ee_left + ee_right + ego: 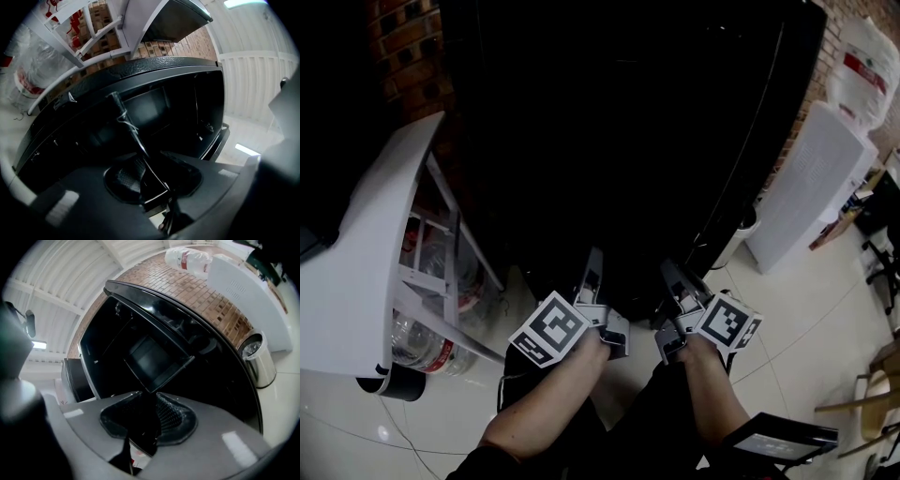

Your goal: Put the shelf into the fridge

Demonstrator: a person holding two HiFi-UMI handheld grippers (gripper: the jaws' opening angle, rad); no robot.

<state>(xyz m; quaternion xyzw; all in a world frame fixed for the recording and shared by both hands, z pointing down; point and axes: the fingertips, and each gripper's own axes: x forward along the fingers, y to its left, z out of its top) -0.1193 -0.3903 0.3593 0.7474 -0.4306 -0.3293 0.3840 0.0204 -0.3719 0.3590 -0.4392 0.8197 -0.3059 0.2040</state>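
As left gripper (593,267) and right gripper (672,277) clamp it, shelf (155,365) looks glossy black.

No readable text, red labels on water bottles (417,336) illegible

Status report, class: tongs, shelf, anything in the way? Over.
Left tongs shut on shelf edge. Right tongs shut on it too. Shelf held at the open black fridge. White bottle rack off left; no blocker seen.
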